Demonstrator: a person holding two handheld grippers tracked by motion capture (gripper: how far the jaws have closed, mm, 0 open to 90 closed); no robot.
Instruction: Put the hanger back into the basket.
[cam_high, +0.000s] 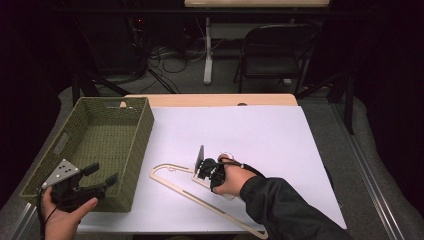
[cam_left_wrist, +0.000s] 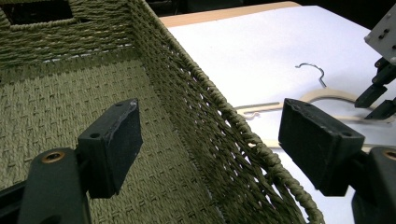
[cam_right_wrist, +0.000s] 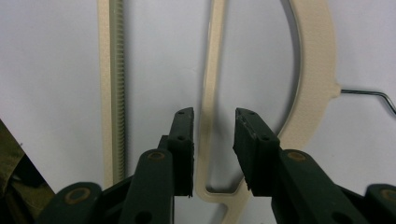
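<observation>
Right tongs straddling the hanger, left ones just hanging out by the basket

The cream hanger (cam_high: 200, 192) lies flat on the white sheet (cam_high: 260, 135) covering the worktop, just right of the green woven basket (cam_high: 95, 145). The right tongs (cam_right_wrist: 212, 140) are down over it with one thin bar between the pads, a gap showing on both sides, so nothing's pinched. The left tongs (cam_left_wrist: 210, 140) are spread wide and empty, one pad either side of the basket's near wall.
</observation>
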